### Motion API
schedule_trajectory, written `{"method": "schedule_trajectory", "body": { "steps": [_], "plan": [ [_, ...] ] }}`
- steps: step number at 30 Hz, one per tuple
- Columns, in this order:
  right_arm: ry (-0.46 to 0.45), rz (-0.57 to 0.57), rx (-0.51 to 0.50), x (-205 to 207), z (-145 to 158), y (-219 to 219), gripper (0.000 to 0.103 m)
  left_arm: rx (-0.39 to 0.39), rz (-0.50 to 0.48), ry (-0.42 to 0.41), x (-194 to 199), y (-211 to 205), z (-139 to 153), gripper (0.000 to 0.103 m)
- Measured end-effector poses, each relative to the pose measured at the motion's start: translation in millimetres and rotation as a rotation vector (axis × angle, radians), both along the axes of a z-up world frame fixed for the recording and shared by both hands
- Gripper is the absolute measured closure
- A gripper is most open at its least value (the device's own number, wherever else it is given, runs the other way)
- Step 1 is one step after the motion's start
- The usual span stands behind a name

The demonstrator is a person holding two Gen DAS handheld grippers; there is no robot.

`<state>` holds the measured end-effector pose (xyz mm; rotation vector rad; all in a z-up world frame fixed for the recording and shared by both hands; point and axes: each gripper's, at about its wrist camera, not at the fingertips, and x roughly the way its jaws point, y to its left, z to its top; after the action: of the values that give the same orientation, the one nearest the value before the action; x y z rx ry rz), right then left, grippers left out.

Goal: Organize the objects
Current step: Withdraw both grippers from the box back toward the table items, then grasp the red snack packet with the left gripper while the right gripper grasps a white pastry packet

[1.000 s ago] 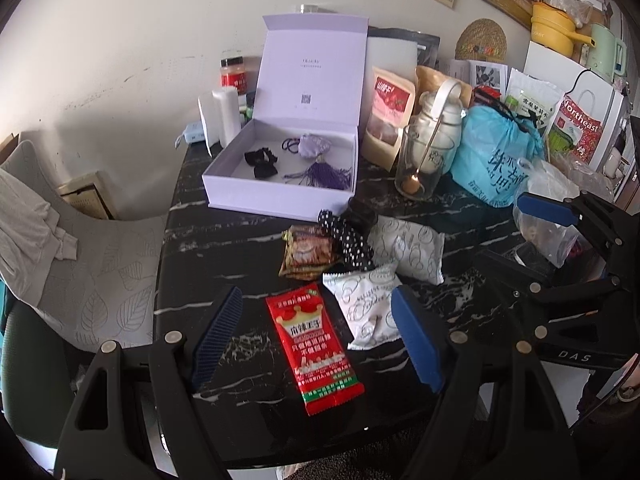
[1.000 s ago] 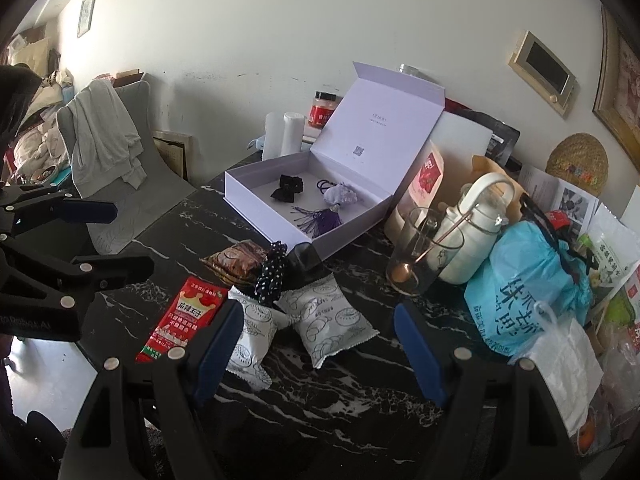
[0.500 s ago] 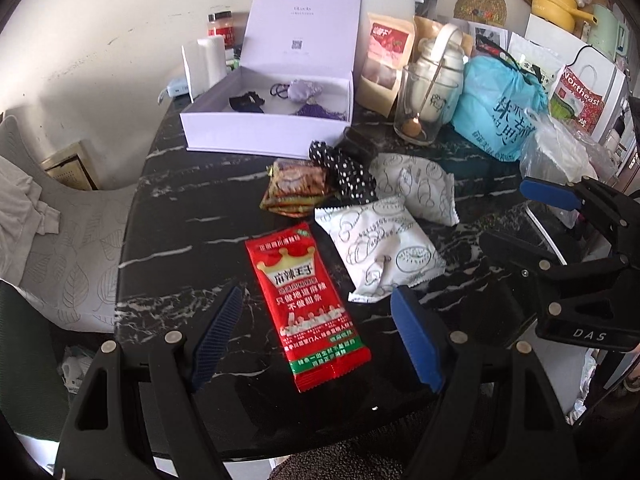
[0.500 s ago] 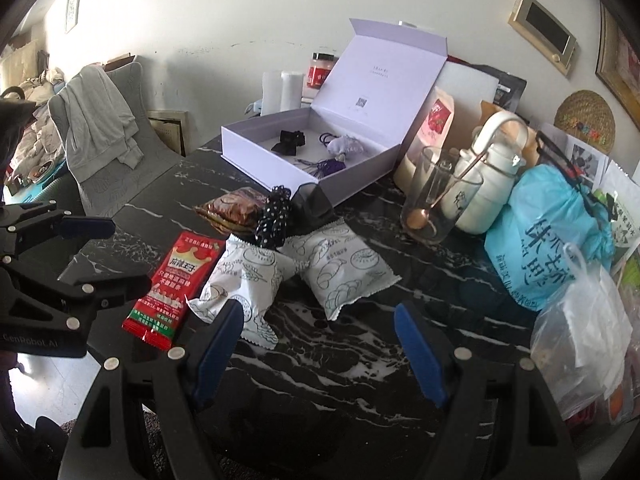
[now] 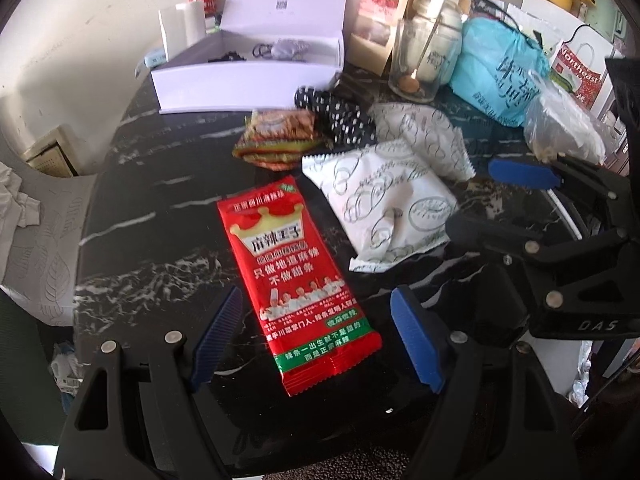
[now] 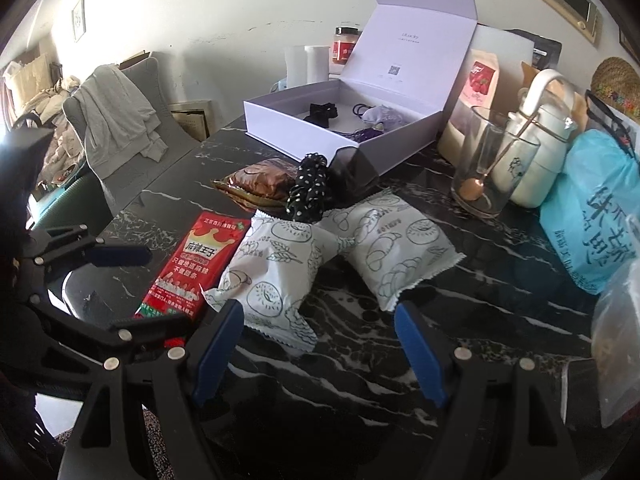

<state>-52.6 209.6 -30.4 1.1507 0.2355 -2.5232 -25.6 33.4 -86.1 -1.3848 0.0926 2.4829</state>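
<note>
A red snack packet [image 5: 296, 276] lies flat on the black marble table [image 5: 160, 216]. My left gripper [image 5: 318, 338] is open, its blue pads on either side of the packet's near end, just above it. Two white bread packets [image 5: 384, 204] [image 6: 394, 242] lie to its right, with a brown snack packet [image 5: 280, 136] and a black dotted scrunchie [image 5: 340, 114] behind. An open lilac box [image 5: 248, 60] holds hair ties. My right gripper [image 6: 318, 350] is open and empty, near the closer white packet [image 6: 272, 276].
A glass with a spoon [image 6: 488, 168], a white kettle [image 6: 540, 136], a blue bag [image 6: 600, 208] and a clear bag [image 5: 560, 128] crowd the right side. A grey chair with clothes [image 6: 120, 120] stands to the left. The table's near edge is close.
Both grippers have moved forward and down toward the table. The red packet now lies between my left gripper's open pads. Nothing has been gripped.
</note>
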Motion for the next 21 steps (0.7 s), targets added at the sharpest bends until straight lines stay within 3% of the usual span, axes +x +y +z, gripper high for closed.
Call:
{"method": "schedule_trajectory", "body": {
  "steps": [4, 15, 21],
  "plan": [
    [0.001, 0.022, -0.009, -8, -2, -9, 0.025, -0.01, 0.01, -0.029, -4, -2, -13, 0.027],
    [-0.04, 0.066, 0.0, -32, -13, -36, 0.025, -0.066, 0.043, -0.017, -14, -31, -17, 0.025],
    [-0.073, 0.073, 0.006, -37, -24, -37, 0.025, -0.057, 0.035, -0.005, -21, -45, -18, 0.025]
  ]
}}
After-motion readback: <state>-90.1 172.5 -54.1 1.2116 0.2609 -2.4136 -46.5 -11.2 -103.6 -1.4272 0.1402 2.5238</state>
